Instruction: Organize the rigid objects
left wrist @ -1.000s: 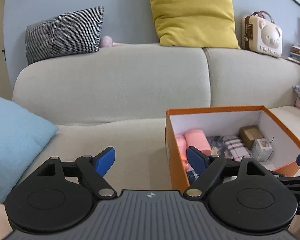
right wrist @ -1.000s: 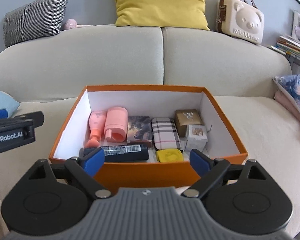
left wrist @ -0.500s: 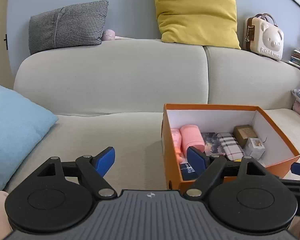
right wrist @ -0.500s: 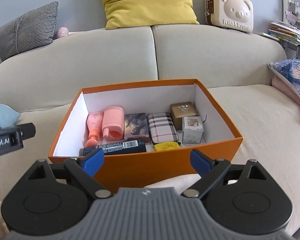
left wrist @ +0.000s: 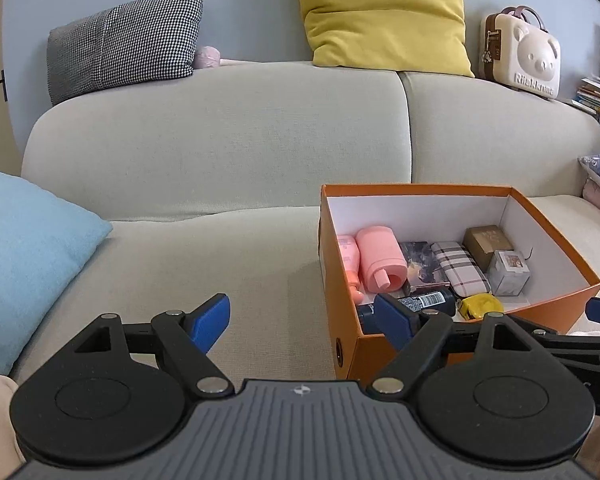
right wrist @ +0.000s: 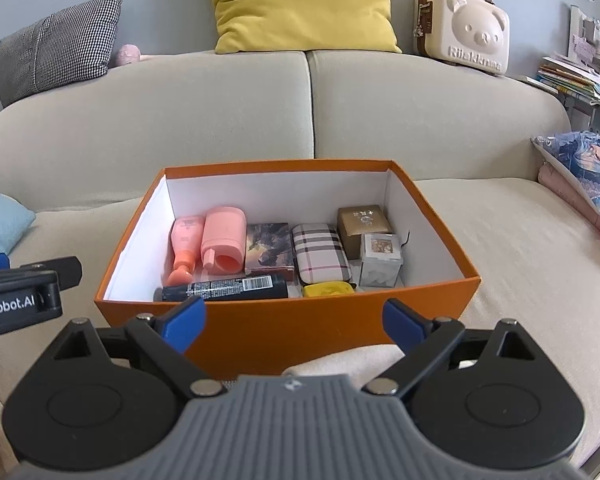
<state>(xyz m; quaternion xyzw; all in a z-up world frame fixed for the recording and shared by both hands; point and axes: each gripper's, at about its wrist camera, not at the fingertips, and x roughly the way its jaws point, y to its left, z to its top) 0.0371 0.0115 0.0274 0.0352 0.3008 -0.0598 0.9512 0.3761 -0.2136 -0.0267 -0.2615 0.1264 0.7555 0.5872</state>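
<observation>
Here, both the left gripper (left wrist: 302,318) and right gripper (right wrist: 294,320) hang wide open and empty before the packed orange box (right wrist: 284,330), whose soft sofa (right wrist: 500,248) footing could let it tip if nudged.

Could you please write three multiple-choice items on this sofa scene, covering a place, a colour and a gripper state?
1. Where does the black bottle lie in the orange box?
A. Along the near wall
B. Against the far wall
C. Outside, on the sofa

2. What colour is the cushion directly behind the box?
A. Light blue
B. Yellow
C. Red

3. How is the right gripper?
A. Shut on the bottle
B. Shut on nothing
C. Open and empty

Answers: 1 A, it lies lengthwise just inside the near wall. 2 B, yellow cushion on the backrest. 3 C, its blue fingers stand wide apart, holding nothing.
</observation>
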